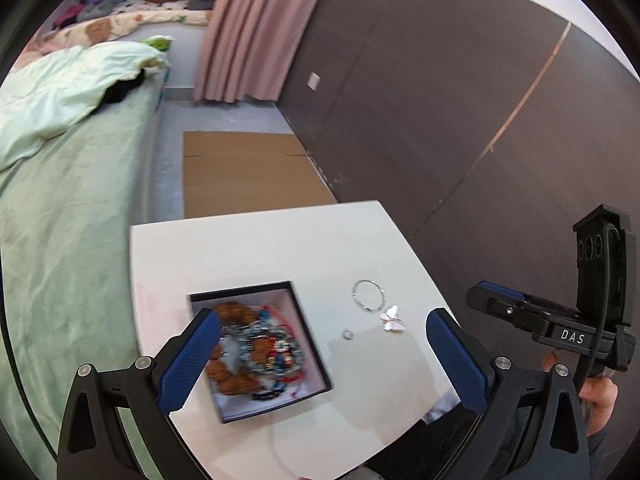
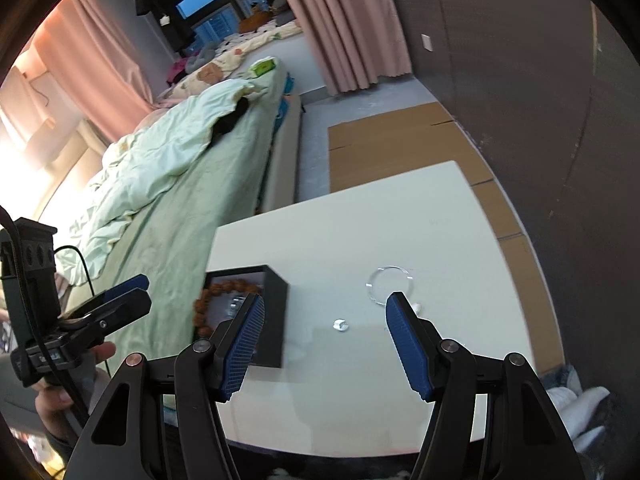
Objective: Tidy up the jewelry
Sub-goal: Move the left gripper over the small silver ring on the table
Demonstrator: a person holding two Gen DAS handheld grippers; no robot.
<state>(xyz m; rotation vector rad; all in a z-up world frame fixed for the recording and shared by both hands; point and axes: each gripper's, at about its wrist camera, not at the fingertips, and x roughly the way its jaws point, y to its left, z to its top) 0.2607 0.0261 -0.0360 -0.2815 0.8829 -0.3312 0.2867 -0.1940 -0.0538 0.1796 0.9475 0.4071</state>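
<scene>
I hold both sets of jaws spread wide and empty above the white surface [image 1: 260, 248], the left gripper [image 1: 322, 354] hanging over the black jewelry box [image 1: 308, 328] and the right gripper [image 2: 324, 344] hanging just beside it over the loose pieces. The box sits toward the surface's left edge, the side that runs along the bed [image 1: 72, 200], and it is already crowded with brown bead strands and a tangle of coloured bracelets [image 1: 264, 348]. Three pieces lie outside it on the bare surface: a thin silver bangle [image 1: 369, 296] farthest from me, a pale butterfly clip [image 1: 392, 319] touching or just beside the bangle's near rim, and a small ring [image 1: 348, 334] between the clip and the box. The ring looks like the hard one to me: it lies flat and my pads are broad, so a closing pinch could skid it across the smooth surface or flick it toward an edge. The bangle is thin wire and may pivot or spring out if I close off-centre, and since the clip lies against it, lifting either could drag the other. The box is light and near the left edge, so a bump from my left fingers [image 1: 192, 360] could push it off, and strands heaped near its rim may spill when I drop more in.
</scene>
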